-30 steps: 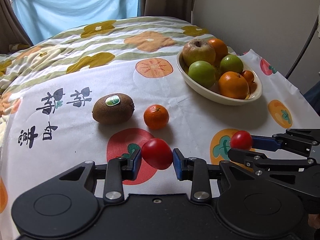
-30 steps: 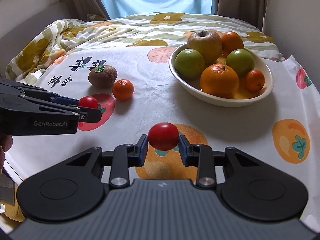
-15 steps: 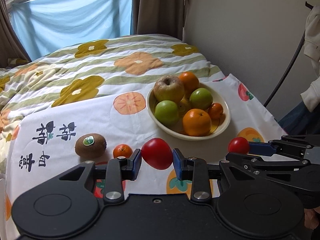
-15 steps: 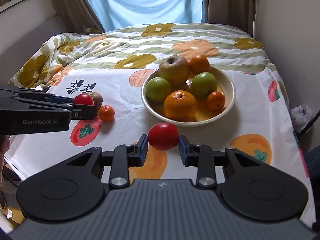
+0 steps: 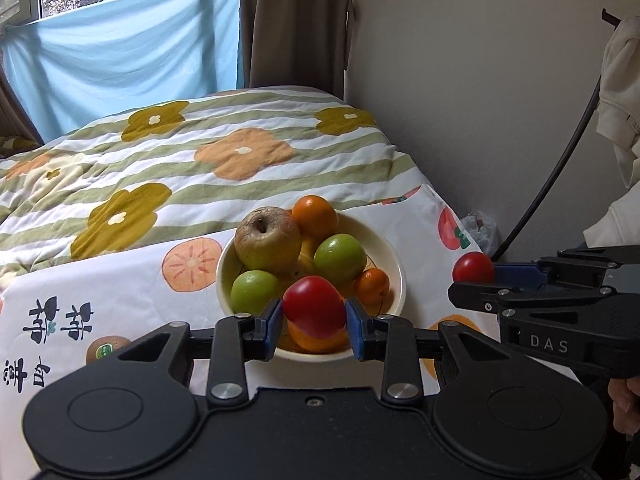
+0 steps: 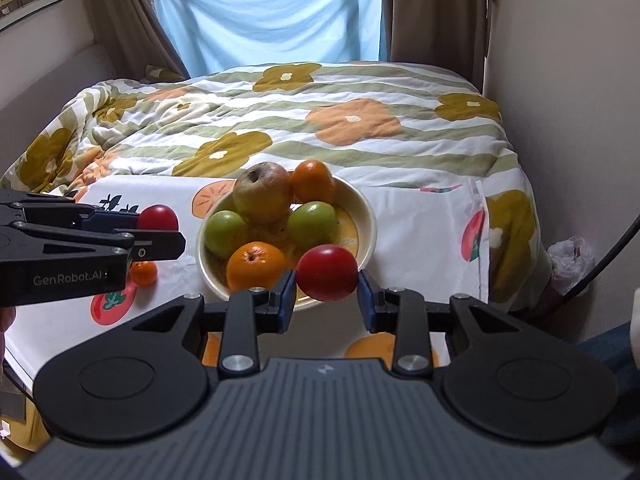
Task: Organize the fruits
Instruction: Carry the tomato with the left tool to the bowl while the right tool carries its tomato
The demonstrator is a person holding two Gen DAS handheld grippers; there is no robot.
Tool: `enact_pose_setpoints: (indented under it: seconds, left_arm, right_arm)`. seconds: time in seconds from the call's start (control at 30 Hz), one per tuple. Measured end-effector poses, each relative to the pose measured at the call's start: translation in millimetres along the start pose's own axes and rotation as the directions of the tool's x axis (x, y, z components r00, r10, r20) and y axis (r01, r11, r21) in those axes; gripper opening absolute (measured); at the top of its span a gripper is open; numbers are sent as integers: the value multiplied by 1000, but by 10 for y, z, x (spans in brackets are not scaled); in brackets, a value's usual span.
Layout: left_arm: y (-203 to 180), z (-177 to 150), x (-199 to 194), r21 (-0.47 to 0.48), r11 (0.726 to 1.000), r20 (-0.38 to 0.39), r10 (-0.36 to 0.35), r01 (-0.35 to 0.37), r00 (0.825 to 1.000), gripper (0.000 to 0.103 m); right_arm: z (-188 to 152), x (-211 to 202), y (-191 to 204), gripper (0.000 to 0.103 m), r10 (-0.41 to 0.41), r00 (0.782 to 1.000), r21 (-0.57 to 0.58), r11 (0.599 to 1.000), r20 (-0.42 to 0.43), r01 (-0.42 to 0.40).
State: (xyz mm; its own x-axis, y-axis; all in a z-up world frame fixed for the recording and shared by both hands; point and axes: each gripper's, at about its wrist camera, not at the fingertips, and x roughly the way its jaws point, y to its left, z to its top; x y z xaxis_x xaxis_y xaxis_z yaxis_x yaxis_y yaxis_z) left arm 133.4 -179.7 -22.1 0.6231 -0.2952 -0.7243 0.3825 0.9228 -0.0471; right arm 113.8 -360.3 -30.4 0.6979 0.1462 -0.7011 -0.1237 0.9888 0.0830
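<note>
Left gripper (image 5: pixel 314 316): I have it clamped on a red tomato (image 5: pixel 314 312), blue pads pressing both sides, held in the air in front of the bowl.
Right gripper (image 6: pixel 326 294): I have this one clamped on a second tomato (image 6: pixel 327 273), also in the air, at the bowl's near right rim.
Bowl (image 6: pixel 366 216): cream, on the printed cloth (image 6: pixel 420 220) at the foot of the bed; it holds a wrinkled apple (image 6: pixel 262 194), two green fruits, two oranges and a small mandarin.
Done, as I judge it: most of the fruit already sits in the bowl, and both tomatoes are off the cloth.
Left on the cloth: a kiwi (image 5: pixel 106 350) with a sticker, left of the bowl, half hidden behind my left gripper; a small mandarin (image 6: pixel 144 273) beside it, seen under that gripper in the right view.
Left to do, my guess: set both tomatoes in the bowl, then fetch the kiwi and the mandarin.
Room in the bowl: tight. The free patch I can see is on the right side, by the rim.
Risk: a tomato dropped on the pile could roll out, and squeezing harder could bruise it.
</note>
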Motion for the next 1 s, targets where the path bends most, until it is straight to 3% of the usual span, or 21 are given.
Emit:
enact_pose_setpoints:
  seconds: [0.33, 0.63, 0.73, 0.77, 0.83, 0.9, 1.0]
  left_arm:
    - [-126, 273, 549, -41, 997, -55, 70, -72, 996, 37]
    - [-113, 342, 1109, -66, 989, -140, 122, -132, 983, 37]
    - [-130, 330, 1180, -46, 987, -134, 148, -156, 980, 38]
    - [-146, 329, 1192, -31, 986, -131, 161, -166, 978, 47]
    - [-159, 320, 1172, -26, 984, -114, 170, -174, 979, 82]
    - [-153, 310, 1106, -37, 984, -86, 168, -172, 982, 91]
    - [-138, 306, 1035, -37, 984, -77, 173, -177, 982, 91]
  right_arm:
    - [319, 384, -491, 48, 38, 999, -30, 999, -6, -38]
    - [344, 767, -667, 48, 96, 993, -23, 995, -62, -97]
    - [321, 853, -686, 48, 111, 991, -15, 994, -74, -112]
    - [314, 872, -692, 48, 114, 991, -13, 993, -77, -115]
    - [311, 918, -715, 48, 119, 989, -11, 993, -83, -120]
    - [310, 941, -733, 48, 122, 989, -11, 992, -87, -124]
    - [317, 966, -741, 48, 122, 988, -20, 992, -92, -124]
